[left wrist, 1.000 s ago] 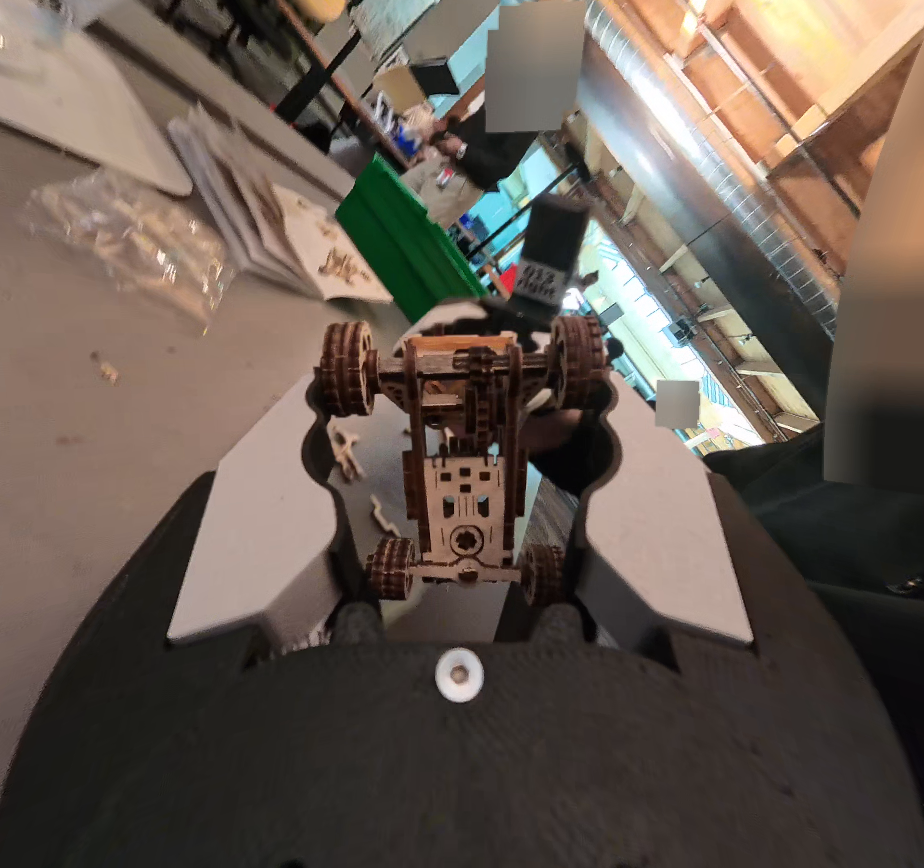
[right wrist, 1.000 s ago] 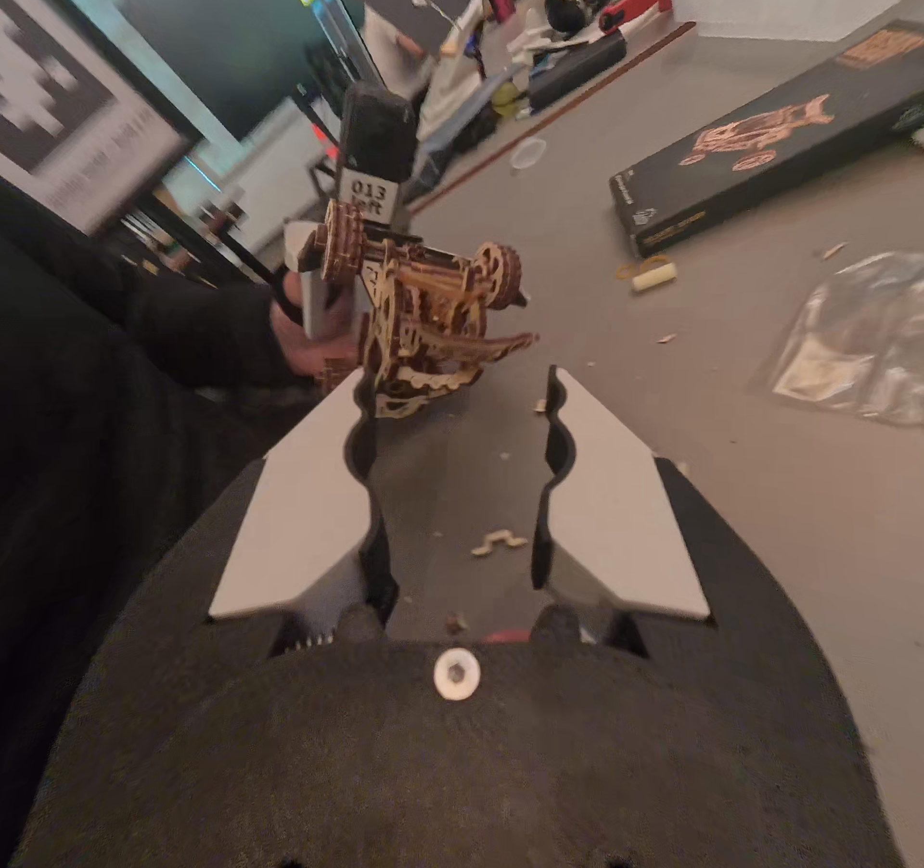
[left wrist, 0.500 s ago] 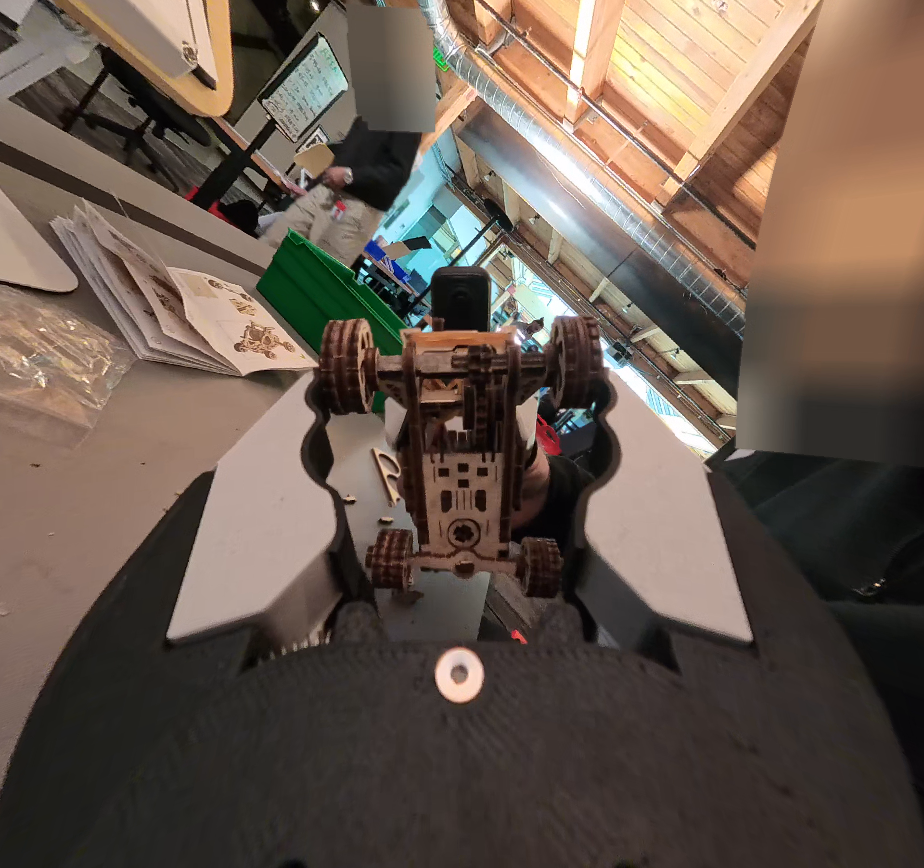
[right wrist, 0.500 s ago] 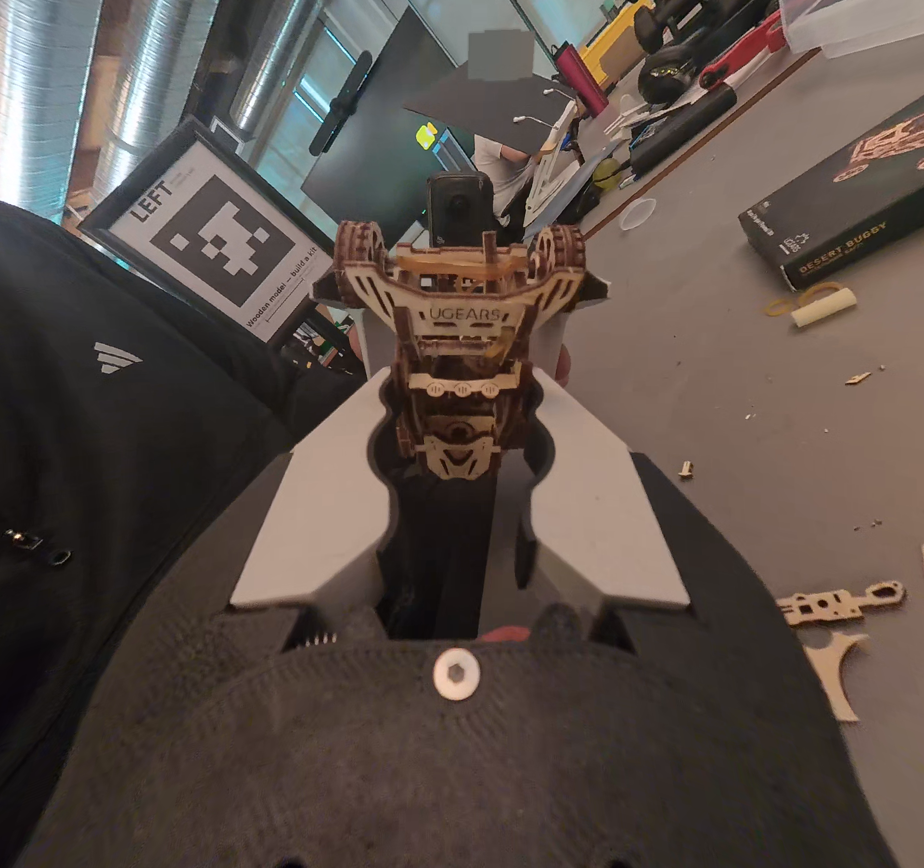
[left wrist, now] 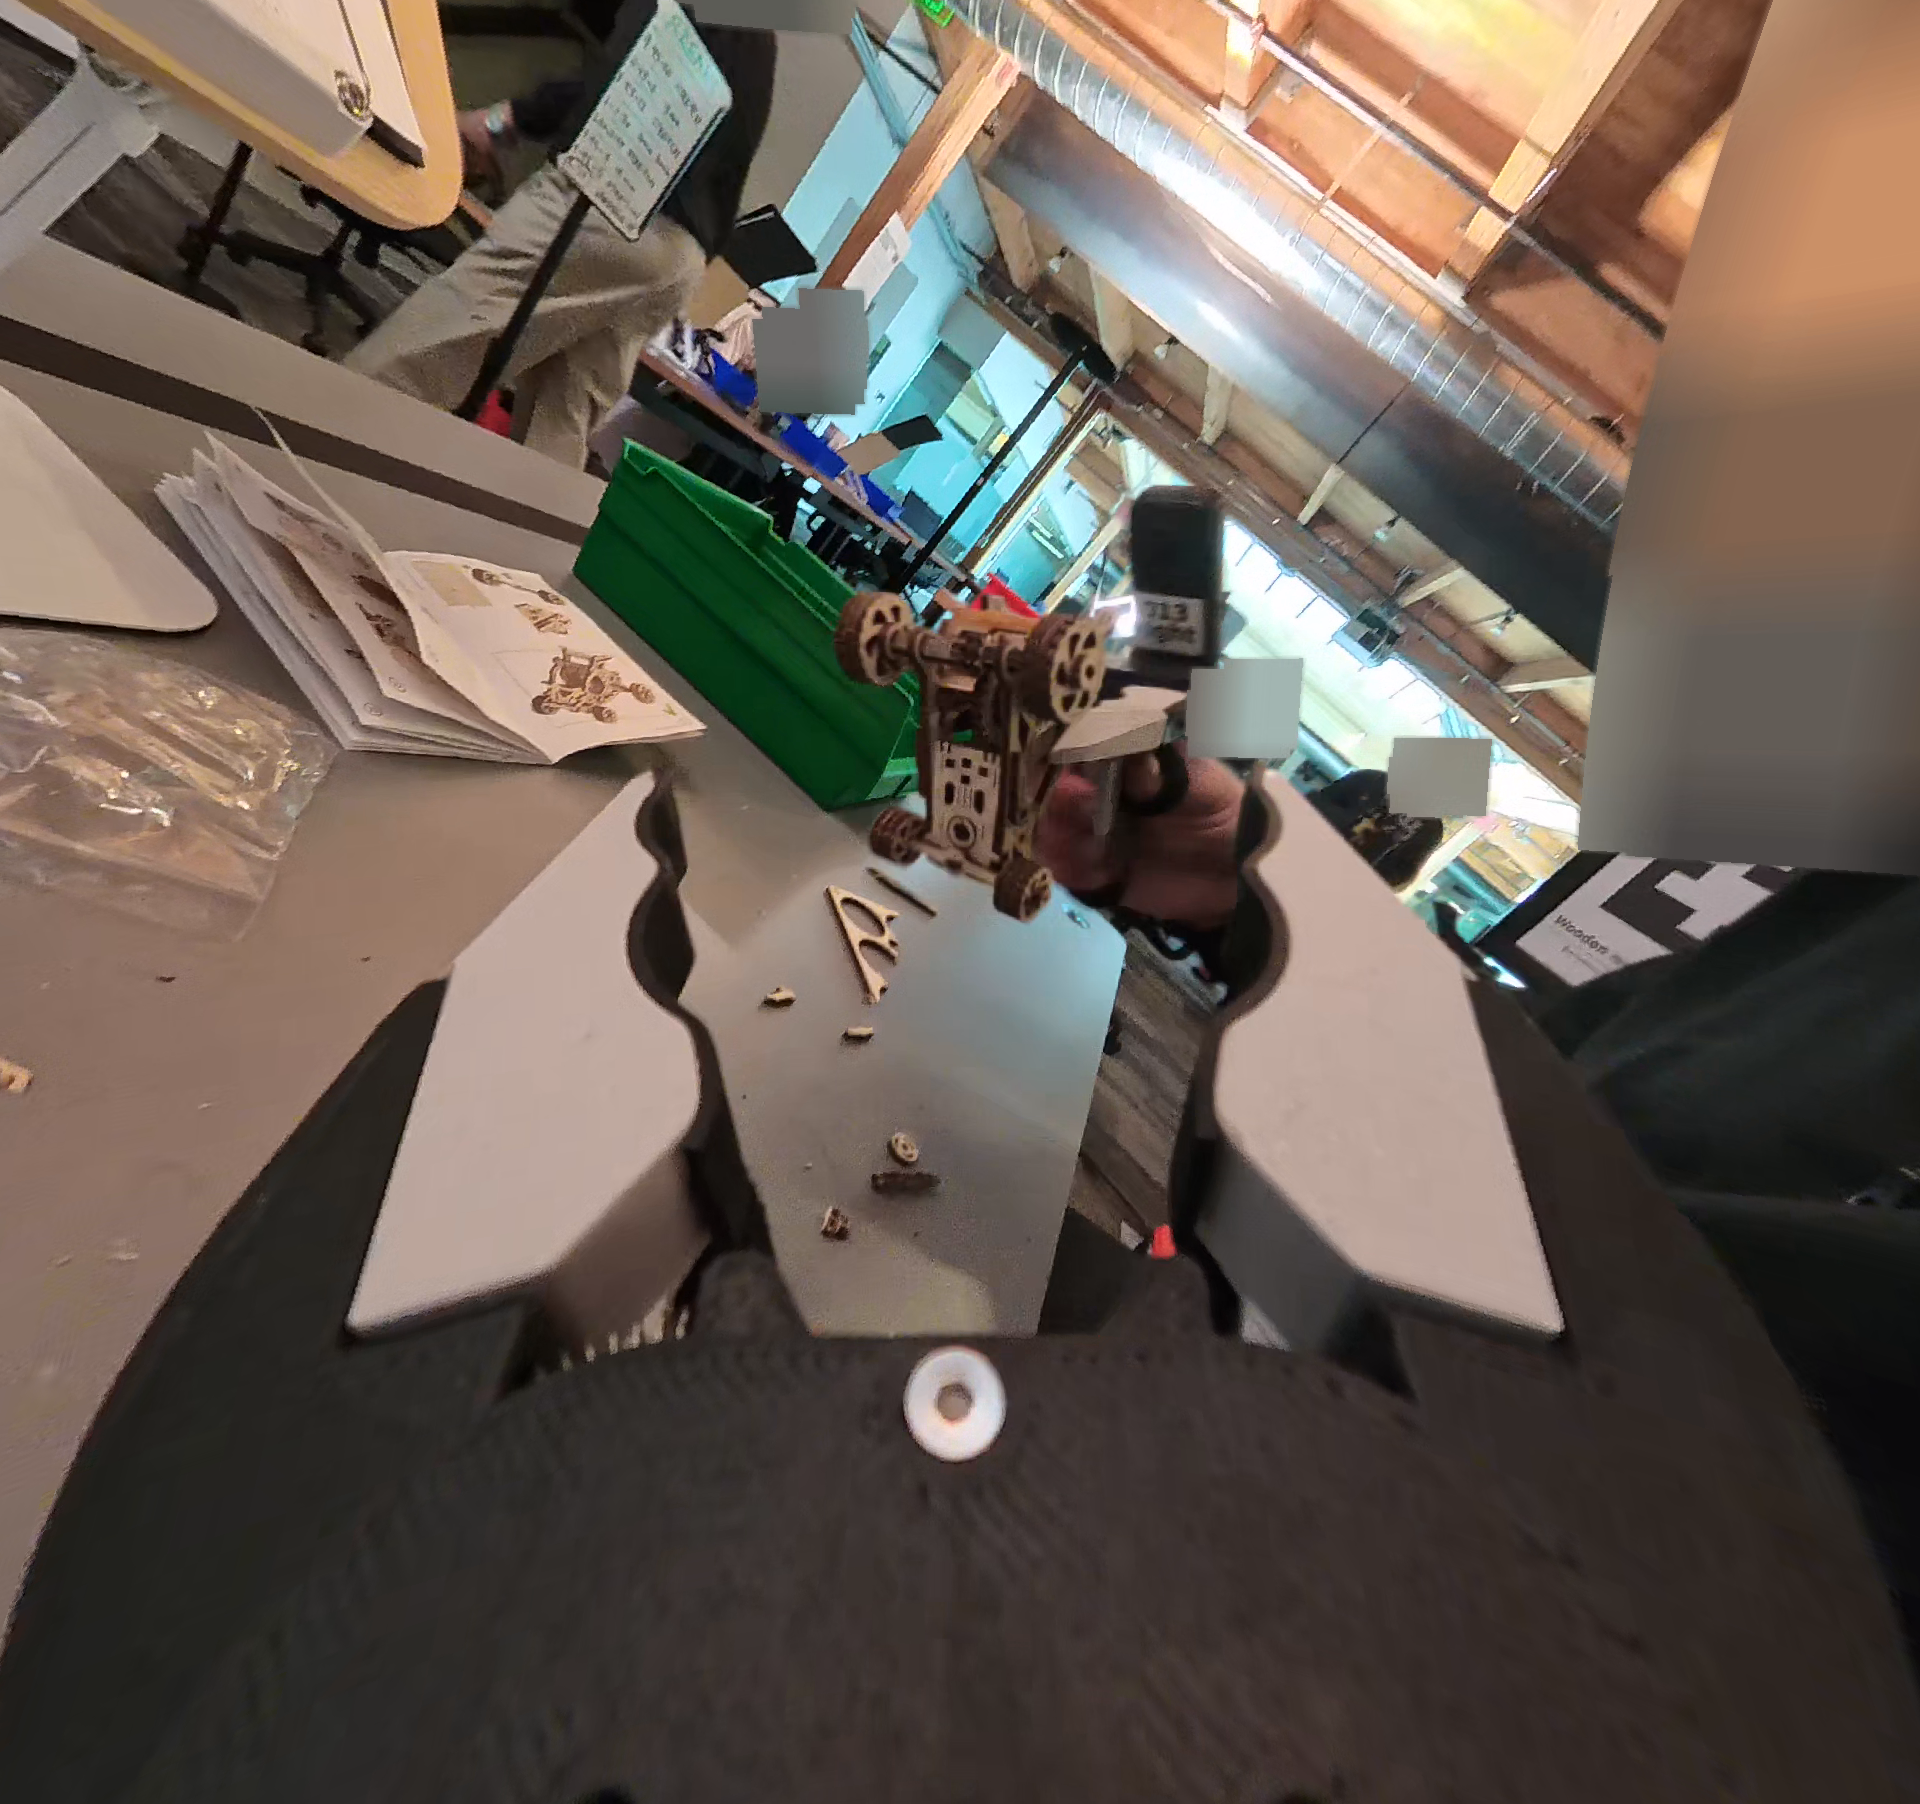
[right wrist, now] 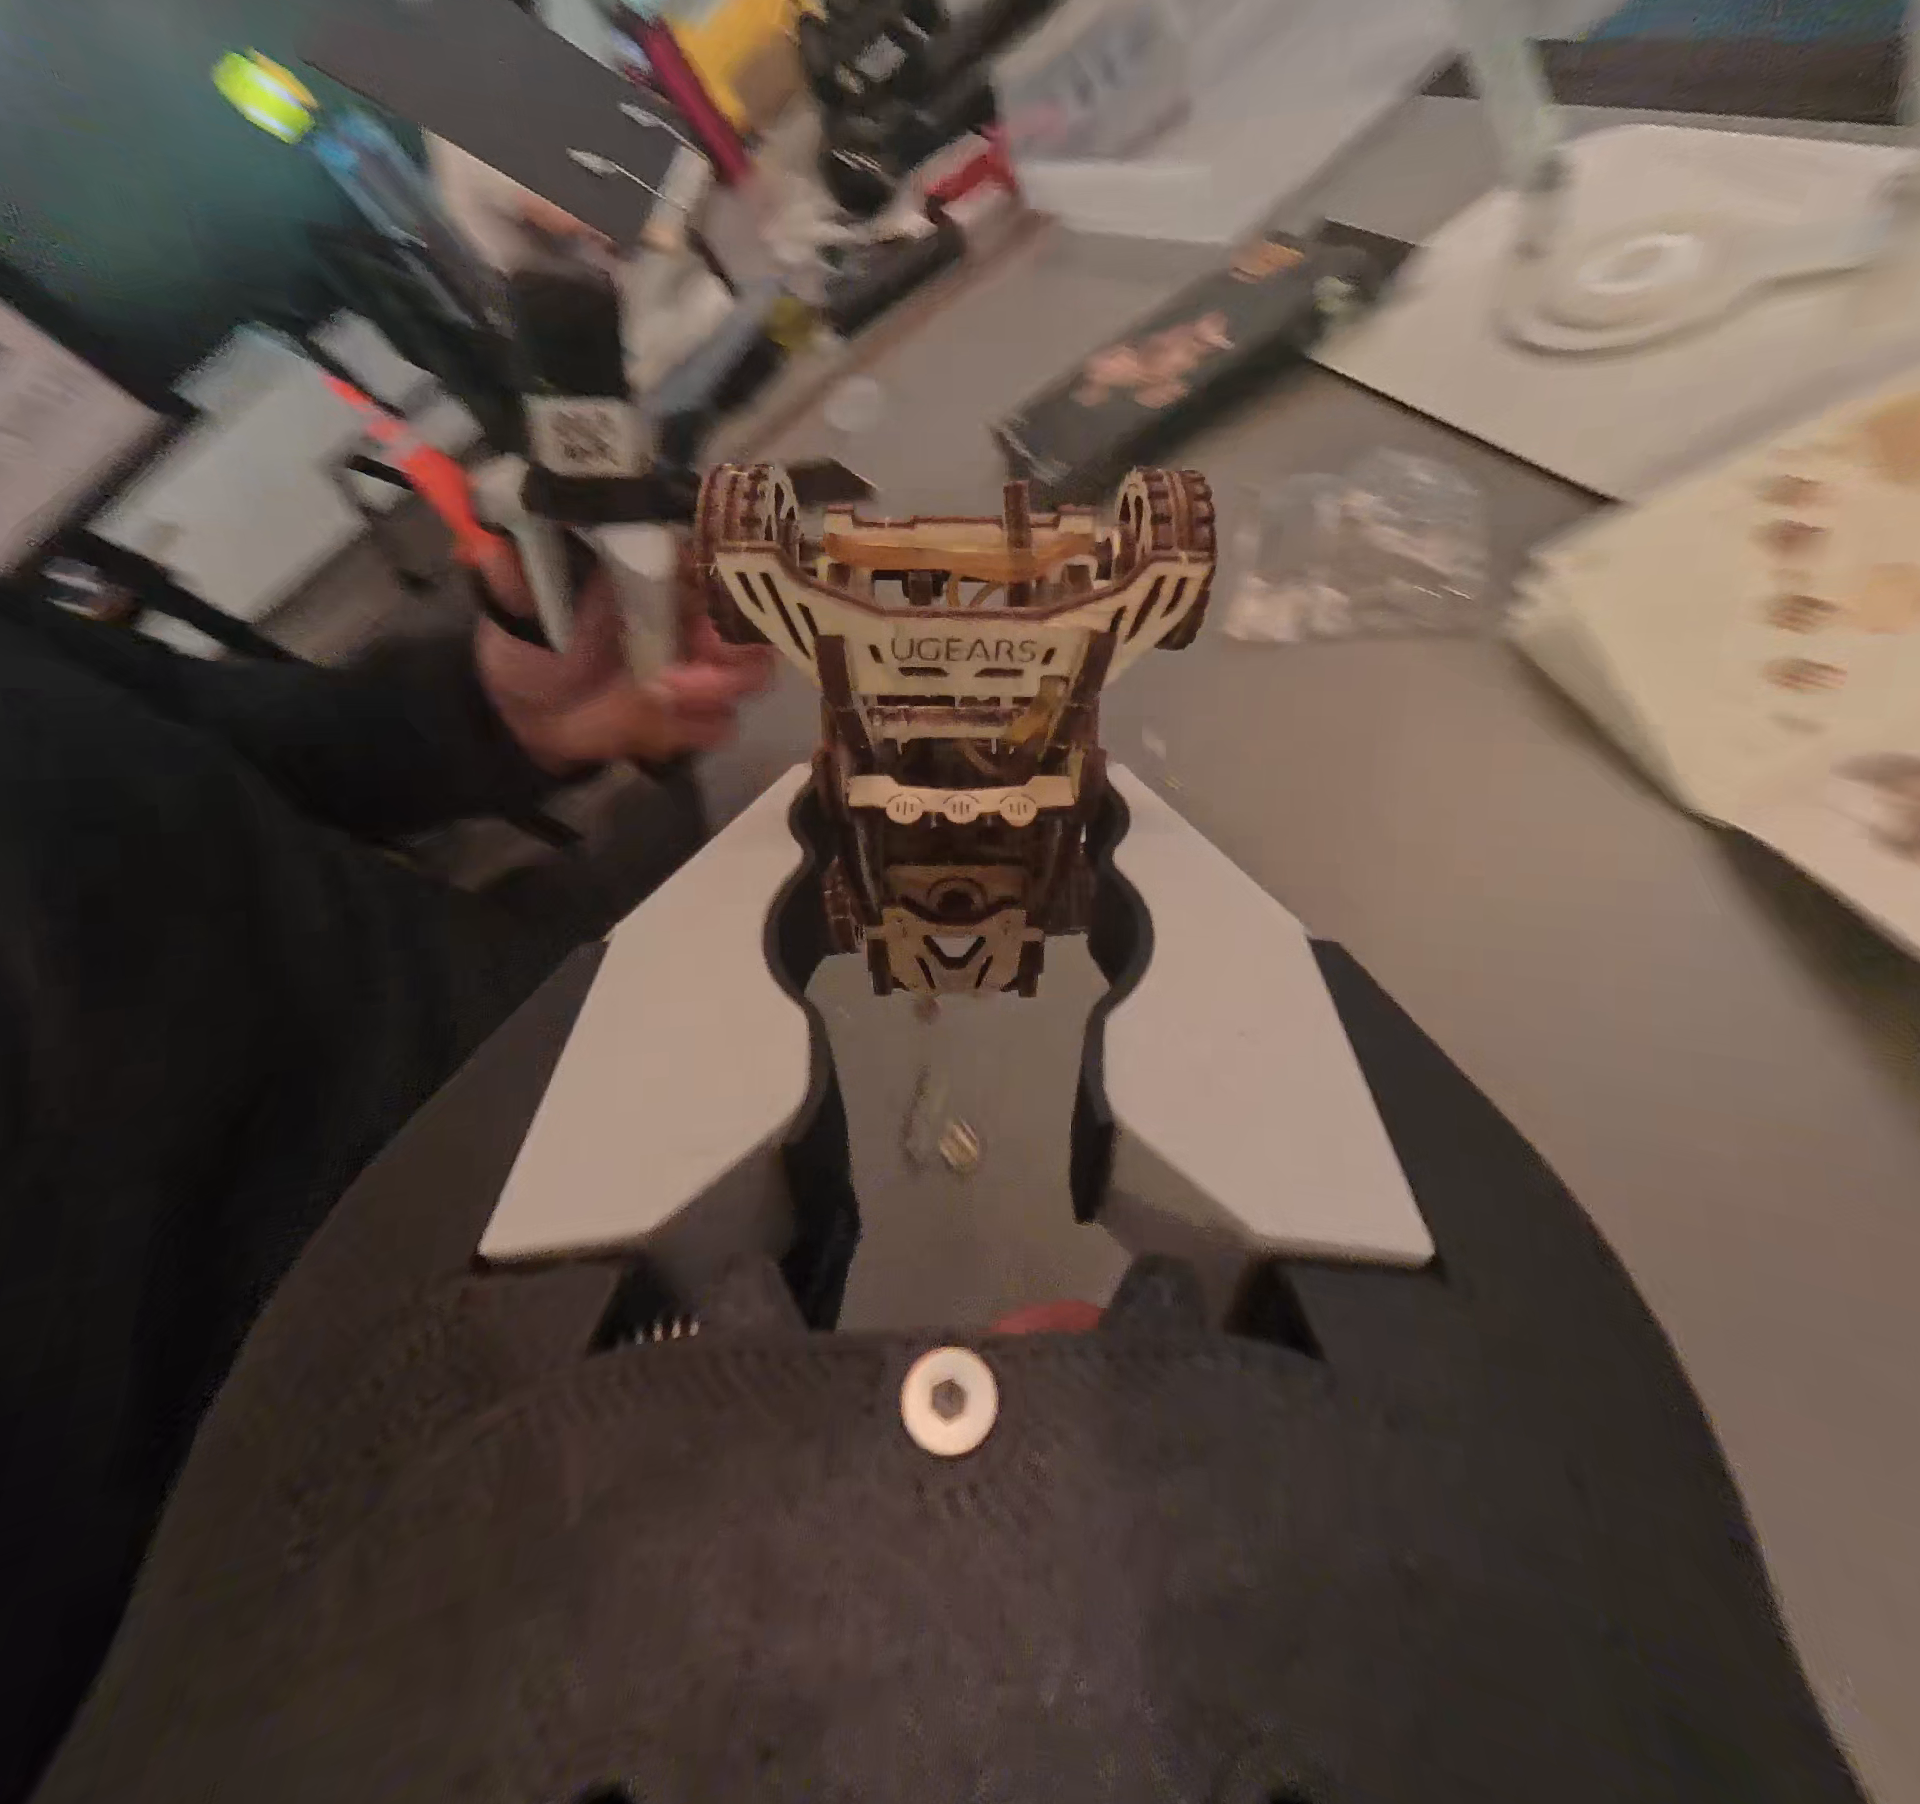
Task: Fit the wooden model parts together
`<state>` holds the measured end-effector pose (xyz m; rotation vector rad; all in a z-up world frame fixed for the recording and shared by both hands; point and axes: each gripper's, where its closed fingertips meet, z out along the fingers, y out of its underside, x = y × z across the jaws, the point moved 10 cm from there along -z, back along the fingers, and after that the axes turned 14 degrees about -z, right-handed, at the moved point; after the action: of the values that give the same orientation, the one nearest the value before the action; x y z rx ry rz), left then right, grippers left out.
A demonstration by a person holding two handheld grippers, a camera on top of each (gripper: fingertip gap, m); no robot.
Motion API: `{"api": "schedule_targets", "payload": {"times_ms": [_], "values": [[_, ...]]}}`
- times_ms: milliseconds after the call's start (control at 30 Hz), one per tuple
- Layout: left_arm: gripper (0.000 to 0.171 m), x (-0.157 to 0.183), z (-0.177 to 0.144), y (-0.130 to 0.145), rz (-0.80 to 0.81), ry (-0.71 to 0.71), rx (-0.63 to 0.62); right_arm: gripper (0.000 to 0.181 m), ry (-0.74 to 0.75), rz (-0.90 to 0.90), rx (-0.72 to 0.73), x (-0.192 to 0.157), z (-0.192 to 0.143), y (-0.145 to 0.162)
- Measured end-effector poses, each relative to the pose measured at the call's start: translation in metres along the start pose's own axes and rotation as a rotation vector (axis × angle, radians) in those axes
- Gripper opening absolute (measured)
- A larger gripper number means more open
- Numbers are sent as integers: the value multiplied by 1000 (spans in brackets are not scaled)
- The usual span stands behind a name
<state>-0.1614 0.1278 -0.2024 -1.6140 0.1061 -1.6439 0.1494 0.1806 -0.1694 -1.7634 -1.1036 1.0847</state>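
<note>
Step in hand: the wooden buggy model (right wrist: 956, 715) is held aloft, seemingly between fittings
Right gripper (right wrist: 956, 871): clamped on the model's narrow end
Left gripper (left wrist: 951, 881): spread apart, nothing held
Model's place: above the grey table (left wrist: 208, 1079), clear of it
Next move, as judged: a loose wooden piece (left wrist: 864, 935) is to be picked up by the free claw and aligned

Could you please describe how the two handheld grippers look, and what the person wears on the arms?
Both are built alike: the left gripper and the right gripper each have a rounded black textured body, a silver washer-headed screw at the centre and two pale grey angular fingers with wavy black inner pads. The other gripper's top carries a white sticker. The sleeve is black.
</note>
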Motion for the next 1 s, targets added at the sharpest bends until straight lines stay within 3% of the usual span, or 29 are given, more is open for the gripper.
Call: {"api": "schedule_targets", "payload": {"times_ms": [133, 233, 633, 767, 1000], "values": [[100, -6, 0, 1, -12, -36, -12, 46, 260, -65, -223, 15, -56, 12], [99, -11, 2, 5, -31, -61, -33, 46, 328, -140, -380, 30, -63, 13], [97, -18, 3, 13, 30, -155, -101, 46, 158, -319, -869, 67, 36, 11], [97, -22, 4, 15, 25, -167, -114, 46, 134, -317, -960, 73, 53, 14], [97, -24, 6, 17, 26, -173, -130, 47, 100, -335, -983, 72, 65, 17]]}}
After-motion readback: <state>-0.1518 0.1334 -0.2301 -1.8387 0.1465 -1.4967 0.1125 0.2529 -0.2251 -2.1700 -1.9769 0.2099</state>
